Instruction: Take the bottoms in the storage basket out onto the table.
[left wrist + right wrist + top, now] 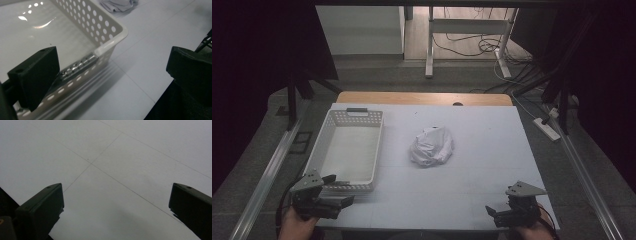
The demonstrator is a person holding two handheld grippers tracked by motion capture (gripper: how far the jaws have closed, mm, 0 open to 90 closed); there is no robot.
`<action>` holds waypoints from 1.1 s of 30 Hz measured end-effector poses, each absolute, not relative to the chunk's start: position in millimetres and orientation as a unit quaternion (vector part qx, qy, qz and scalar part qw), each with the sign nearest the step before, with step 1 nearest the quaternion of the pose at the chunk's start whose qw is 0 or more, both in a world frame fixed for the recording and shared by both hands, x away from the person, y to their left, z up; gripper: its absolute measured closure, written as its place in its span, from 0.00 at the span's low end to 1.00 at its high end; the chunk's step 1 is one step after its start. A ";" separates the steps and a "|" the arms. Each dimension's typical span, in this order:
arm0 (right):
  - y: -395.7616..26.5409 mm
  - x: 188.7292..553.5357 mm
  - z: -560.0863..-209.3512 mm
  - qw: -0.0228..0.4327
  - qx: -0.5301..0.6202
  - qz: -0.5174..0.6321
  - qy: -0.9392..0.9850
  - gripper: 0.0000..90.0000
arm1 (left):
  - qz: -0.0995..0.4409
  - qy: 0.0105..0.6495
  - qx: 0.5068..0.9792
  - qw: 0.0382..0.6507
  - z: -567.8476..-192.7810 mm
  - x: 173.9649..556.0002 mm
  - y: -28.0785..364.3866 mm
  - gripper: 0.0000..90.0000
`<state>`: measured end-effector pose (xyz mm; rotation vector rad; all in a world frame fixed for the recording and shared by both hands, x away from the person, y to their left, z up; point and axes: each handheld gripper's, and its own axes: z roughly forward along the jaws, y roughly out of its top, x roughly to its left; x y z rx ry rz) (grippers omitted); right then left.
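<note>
Tabletop (472, 195), white and wide, carries everything. White perforated basket (348, 150) sits at nine o'clock from the table's middle, long side running away from the person. Crumpled white cloth (432, 146) lies near the centre, well apart from the basket, at three o'clock from it. Left gripper (343, 191), jaws spread, hovers at the basket's six o'clock corner, holding nothing. Right gripper (490, 213), jaws spread and unladen, sits at five o'clock over bare table.

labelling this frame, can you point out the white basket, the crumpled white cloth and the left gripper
white basket (346, 185): high view, on its near perforated wall.
crumpled white cloth (431, 146): high view, on the middle of the bundle.
left gripper (341, 189): high view, midway between its open jaw tips.
</note>
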<state>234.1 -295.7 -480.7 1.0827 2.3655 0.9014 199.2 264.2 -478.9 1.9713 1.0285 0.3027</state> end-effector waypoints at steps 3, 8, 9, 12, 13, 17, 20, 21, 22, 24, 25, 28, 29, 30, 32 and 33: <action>-295.7 234.0 -480.7 0.193 0.386 0.321 0.843 0.00 | 0.121 0.417 0.789 0.435 -481.3 195.7 267.8 0.00; -295.6 234.0 -480.8 0.194 0.385 0.321 0.843 0.00 | 0.120 0.428 0.785 0.432 -486.9 190.3 273.5 0.00; -295.6 234.0 -480.8 0.193 0.385 0.321 0.843 0.00 | 0.120 0.429 0.784 0.431 -487.6 189.5 274.1 0.00; -295.4 234.0 -481.0 0.194 0.385 0.321 0.843 0.00 | 0.125 0.436 0.782 0.428 -490.5 186.0 276.3 0.00; -295.4 234.0 -481.0 0.194 0.385 0.321 0.843 0.00 | 0.127 0.438 0.781 0.427 -492.0 184.4 277.3 0.00; -295.3 233.9 -481.0 0.194 0.385 0.321 0.843 0.00 | 0.130 0.446 0.778 0.422 -496.9 181.1 281.2 0.00; -295.3 233.9 -481.0 0.194 0.385 0.321 0.843 0.00 | 0.131 0.453 0.775 0.421 -499.9 179.3 285.1 0.00; -295.3 233.9 -481.0 0.194 0.385 0.321 0.843 0.00 | 0.131 0.456 0.773 0.421 -500.7 178.5 286.7 0.00; -295.3 233.9 -481.0 0.194 0.385 0.321 0.843 0.00 | 0.132 0.458 0.772 0.421 -501.7 177.6 288.7 0.00; -295.3 233.9 -481.0 0.195 0.385 0.321 0.843 0.00 | 0.133 0.462 0.770 0.420 -503.0 175.8 291.2 0.00; -295.3 233.9 -480.9 0.195 0.385 0.321 0.843 0.00 | 0.135 0.464 0.769 0.418 -503.4 175.1 291.8 0.00; -295.4 233.9 -480.9 0.195 0.385 0.322 0.843 0.00 | 0.146 0.468 0.770 0.409 -504.7 172.8 294.1 0.00; -295.4 233.9 -480.9 0.195 0.385 0.322 0.843 0.00 | 0.146 0.469 0.767 0.412 -504.7 172.4 294.8 0.00; -295.4 233.8 -480.8 0.195 0.385 0.322 0.843 0.00 | 0.145 0.470 0.765 0.415 -504.7 172.1 295.9 0.00; -295.4 233.7 -480.8 0.195 0.385 0.322 0.843 0.00 | 0.144 0.474 0.765 0.412 -505.3 171.9 297.3 0.00; -295.3 233.7 -480.7 0.195 0.385 0.321 0.843 0.00 | 0.143 0.475 0.765 0.410 -505.5 171.9 297.8 0.00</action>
